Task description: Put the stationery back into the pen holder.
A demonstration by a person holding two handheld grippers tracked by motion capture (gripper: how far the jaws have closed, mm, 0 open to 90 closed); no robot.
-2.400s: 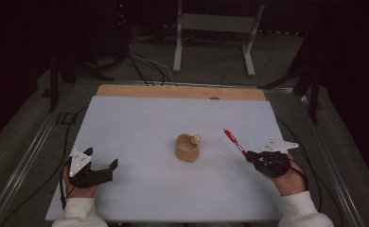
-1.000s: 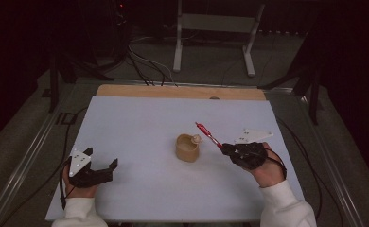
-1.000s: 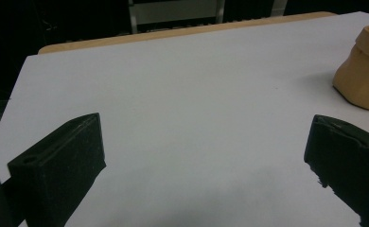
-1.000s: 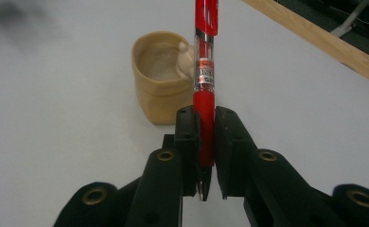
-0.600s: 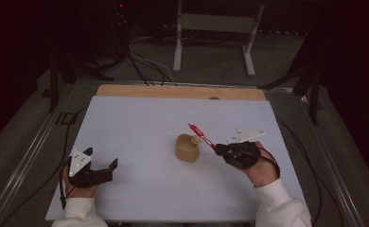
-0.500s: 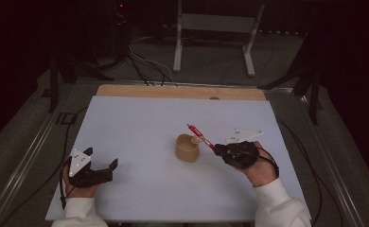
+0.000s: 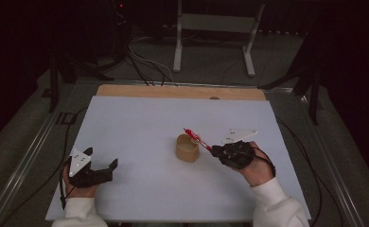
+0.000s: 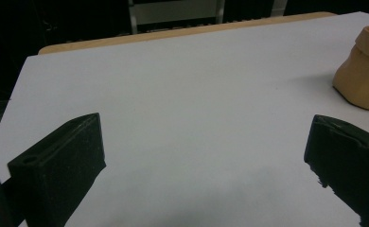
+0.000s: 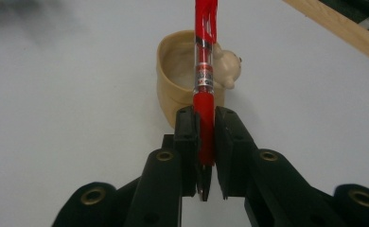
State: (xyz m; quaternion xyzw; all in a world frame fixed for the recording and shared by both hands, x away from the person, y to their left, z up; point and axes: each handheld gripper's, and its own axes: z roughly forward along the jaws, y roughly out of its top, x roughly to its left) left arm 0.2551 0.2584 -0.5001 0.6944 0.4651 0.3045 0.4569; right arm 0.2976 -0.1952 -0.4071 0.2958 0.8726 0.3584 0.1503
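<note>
1. Red pen (image 9: 205,80) sits clamped between the fingers of my right gripper (image 9: 206,142), its far end reaching over the rim of the tan animal-shaped pen cup (image 7: 187,148) in the middle of the white worktop (image 7: 135,123).
2. My left gripper (image 7: 97,172) rests near the front left edge, fingers wide, holding nothing.
3. The step in hand looks like delivery into the cup; next I judge the pen must tip upright over the opening, then the fingers part.

The red pen (image 9: 205,71) looks like glossy plastic, with a clear barrel section and a smoother rubbery-looking grip. The small tan cup (image 9: 192,82) has a matt, slightly uneven, clay-like surface. The white tabletop sheet (image 7: 140,127) is matt and smooth; the strip at its far edge (image 7: 173,91) looks like bare wood. The black gripper jaws are matt, finely grained plastic.
</note>
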